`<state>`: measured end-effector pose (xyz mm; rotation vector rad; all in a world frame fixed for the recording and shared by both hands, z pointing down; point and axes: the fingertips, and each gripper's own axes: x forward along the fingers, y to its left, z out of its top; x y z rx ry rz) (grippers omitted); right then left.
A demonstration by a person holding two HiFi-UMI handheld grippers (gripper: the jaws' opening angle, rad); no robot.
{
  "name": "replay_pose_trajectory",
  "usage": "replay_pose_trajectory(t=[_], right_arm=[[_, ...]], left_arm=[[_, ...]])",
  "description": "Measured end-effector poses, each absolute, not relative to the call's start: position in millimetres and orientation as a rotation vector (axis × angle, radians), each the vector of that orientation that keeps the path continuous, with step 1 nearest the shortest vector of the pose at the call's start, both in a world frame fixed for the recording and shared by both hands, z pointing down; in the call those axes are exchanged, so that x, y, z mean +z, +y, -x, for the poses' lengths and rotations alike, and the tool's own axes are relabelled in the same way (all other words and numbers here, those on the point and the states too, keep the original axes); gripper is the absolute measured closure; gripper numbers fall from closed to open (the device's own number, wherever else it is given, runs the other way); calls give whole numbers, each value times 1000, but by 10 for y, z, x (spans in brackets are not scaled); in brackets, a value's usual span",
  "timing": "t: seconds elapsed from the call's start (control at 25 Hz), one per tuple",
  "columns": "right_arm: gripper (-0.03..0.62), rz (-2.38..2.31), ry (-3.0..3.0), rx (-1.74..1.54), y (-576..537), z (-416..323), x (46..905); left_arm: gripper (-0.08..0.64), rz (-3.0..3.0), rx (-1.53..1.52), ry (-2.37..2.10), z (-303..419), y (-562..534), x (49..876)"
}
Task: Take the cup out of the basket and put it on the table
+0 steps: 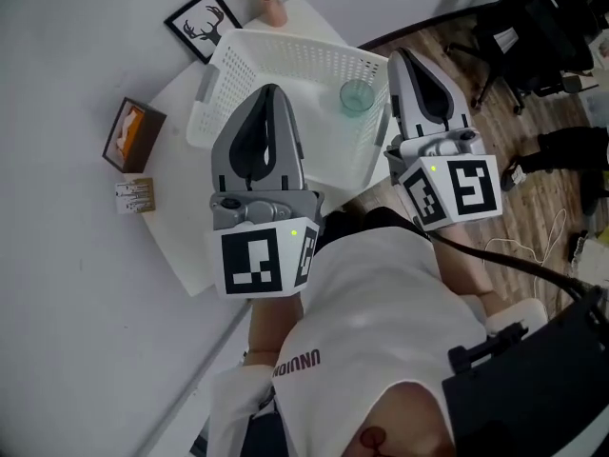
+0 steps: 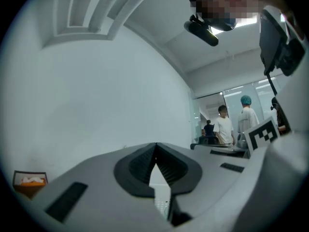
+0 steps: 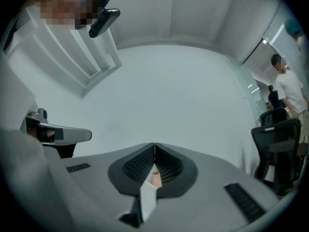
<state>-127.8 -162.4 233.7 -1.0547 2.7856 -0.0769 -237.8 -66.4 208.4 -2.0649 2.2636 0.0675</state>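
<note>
- Your white shirt fills the foreground.
- Your left gripper hovers over the white basket, jaws pressed together, empty.
- Your right gripper, likewise closed on nothing, flanks the basket's right edge.
- Greenish glass cup stands in the basket's far right corner.

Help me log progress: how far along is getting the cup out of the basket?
Done: nothing yet; the glass cup sits inside the white basket. In hand: nothing; the left gripper and right gripper are both shut and empty, near the basket. Left: open a gripper, grasp the cup, lift it out, set it on the table.
</note>
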Motion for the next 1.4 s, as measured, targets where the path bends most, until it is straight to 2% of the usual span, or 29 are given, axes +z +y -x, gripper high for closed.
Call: replay_pose_trajectory(t=[0.52, 0.6, 0.68, 0.8, 1.16, 1.4], right_arm=[[572, 1165, 2803, -113, -2034, 1107, 2428], [572, 1167, 2802, -128, -2076, 1060, 2445], [572, 1166, 2803, -145, -2108, 1035, 2475], [572, 1161, 2805, -162, -2152, 1017, 2506], [572, 1152, 2816, -180, -2205, 1004, 2552], [572, 1166, 2817, -177, -2260, 970, 2550]], left_arm=[[546, 2414, -64, 2037, 2114, -1486, 2461], [523, 2484, -117, 2002, 2063, -1582, 2571], [475, 2533, -189, 1988, 2054, -1672, 2713], [456, 2569, -330, 1968, 2054, -1813, 2960], [442, 2772, -829, 1832, 1954, -2039, 3920], [437, 2832, -1008, 1797, 1962, -2092, 4300]])
